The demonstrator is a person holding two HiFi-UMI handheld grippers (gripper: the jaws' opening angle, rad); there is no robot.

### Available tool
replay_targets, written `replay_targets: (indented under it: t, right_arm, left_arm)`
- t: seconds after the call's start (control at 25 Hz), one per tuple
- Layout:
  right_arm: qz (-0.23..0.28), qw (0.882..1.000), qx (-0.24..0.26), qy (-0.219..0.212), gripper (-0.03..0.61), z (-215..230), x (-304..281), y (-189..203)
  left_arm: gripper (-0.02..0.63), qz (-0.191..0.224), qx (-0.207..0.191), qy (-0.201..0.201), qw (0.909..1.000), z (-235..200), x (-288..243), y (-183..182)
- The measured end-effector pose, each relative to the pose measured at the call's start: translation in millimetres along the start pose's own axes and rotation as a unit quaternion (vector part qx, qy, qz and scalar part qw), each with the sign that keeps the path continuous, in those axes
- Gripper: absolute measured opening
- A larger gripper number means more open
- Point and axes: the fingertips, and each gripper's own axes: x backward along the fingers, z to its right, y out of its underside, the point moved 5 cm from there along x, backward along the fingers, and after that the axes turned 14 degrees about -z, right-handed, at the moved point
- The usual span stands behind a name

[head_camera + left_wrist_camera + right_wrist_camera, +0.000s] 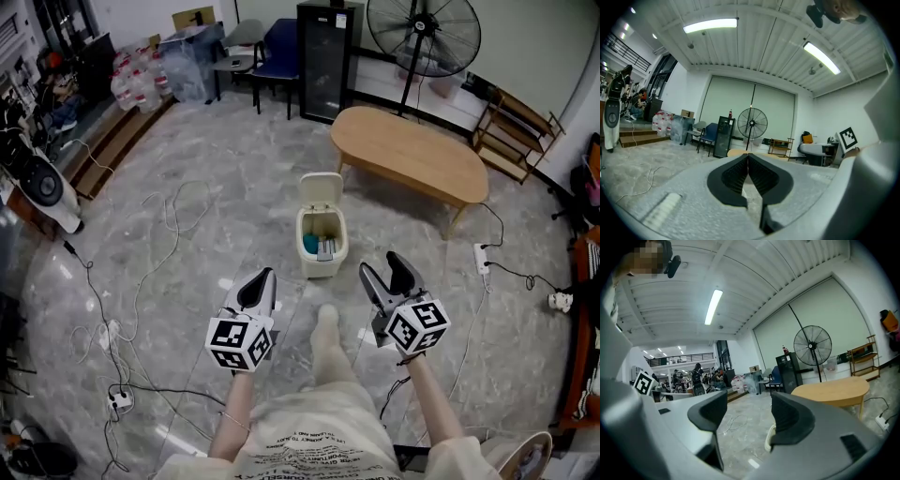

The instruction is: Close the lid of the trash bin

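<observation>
Left tongs [266, 275] together, right tongs [382, 263] apart; lid [321, 190] up.

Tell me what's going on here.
A person stands over a small cream trash bin on the floor, with a claw in each hand. The bin's lid is open and upright. The left claw is shut on nothing; the right claw is open and empty. Both hang short of the bin and touch neither it nor the lid, so the closing is not yet done.

left tongs [748, 161] closed, empty, fan [752, 123] beyond
</observation>
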Motion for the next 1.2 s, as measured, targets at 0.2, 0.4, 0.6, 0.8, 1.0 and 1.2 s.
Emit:
replay_targets:
  t: [0.2,0.4,0.6,0.8,1.0,1.2]
  right_arm:
    - [-0.026,1.0,-0.009,-0.014,0.279,39.0,-57.4,-14.1]
    - [-0.061,0.998,0.001,-0.028,0.279,79.6,-115.8,-33.7]
    - [-0.096,0.995,0.006,-0.038,0.279,116.5,-167.5,-45.3]
    - [-0.112,0.993,0.005,-0.041,0.279,148.0,-211.8,-53.9]
    - [-0.133,0.99,0.018,-0.047,0.279,166.6,-250.0,-56.6]
    - [-0.16,0.985,0.039,-0.049,0.279,180.6,-287.1,-54.7]
  left_arm:
    - [0.023,-0.018,0.011,-0.007,0.9998,-19.9,-56.2,-16.4]
    - [0.023,-0.044,0.027,-0.012,0.9986,-38.3,-116.8,-34.0]
    - [0.023,-0.072,0.035,-0.018,0.9966,-54.6,-166.0,-47.3]
    - [0.023,-0.089,0.052,-0.023,0.9944,-72.4,-211.7,-53.8]
    - [0.023,-0.101,0.061,-0.026,0.9926,-88.1,-246.0,-57.0]
    - [0.023,-0.111,0.086,-0.03,0.9896,-105.7,-272.4,-53.8]
